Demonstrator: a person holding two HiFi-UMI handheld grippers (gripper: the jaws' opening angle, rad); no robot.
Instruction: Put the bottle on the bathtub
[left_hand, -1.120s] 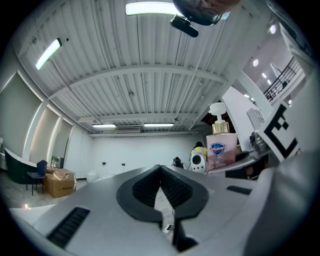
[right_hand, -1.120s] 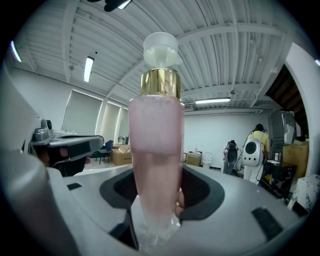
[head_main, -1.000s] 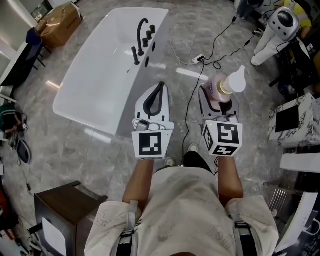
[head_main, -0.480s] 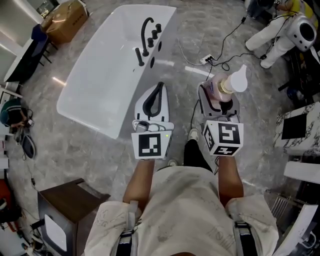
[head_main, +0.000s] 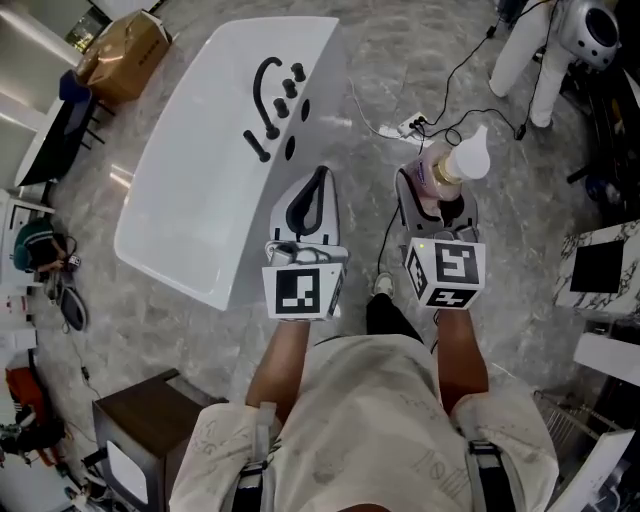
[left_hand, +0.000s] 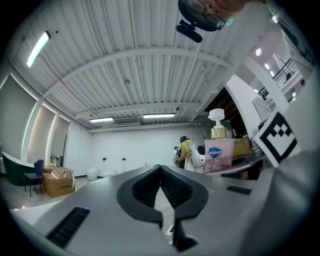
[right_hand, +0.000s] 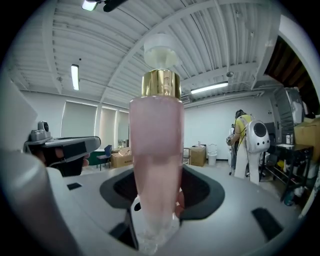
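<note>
A pink bottle (head_main: 437, 180) with a gold collar and a white pump stands upright between the jaws of my right gripper (head_main: 432, 188), which is shut on its lower body. In the right gripper view the bottle (right_hand: 156, 150) fills the middle, and my right gripper (right_hand: 156, 200) clamps its base. My left gripper (head_main: 319, 173) is beside it, shut and empty, its tips meeting (left_hand: 161, 167). The left gripper view also shows the bottle (left_hand: 218, 150) to the right. The white bathtub (head_main: 190, 190), with a black faucet (head_main: 268, 95) on its rim, lies ahead on the left, below both grippers.
On the marble floor lie a power strip with cables (head_main: 410, 128). A cardboard box (head_main: 120, 50) is beyond the tub. A white robot (head_main: 560, 40) stands at the top right. A dark wooden stool (head_main: 150, 420) is at the lower left, and white marble-look blocks (head_main: 600, 265) are at the right.
Both grippers have travelled over the floor together. The bathtub now sits nearer and lower in the head view. The bottle is still in the right gripper.
</note>
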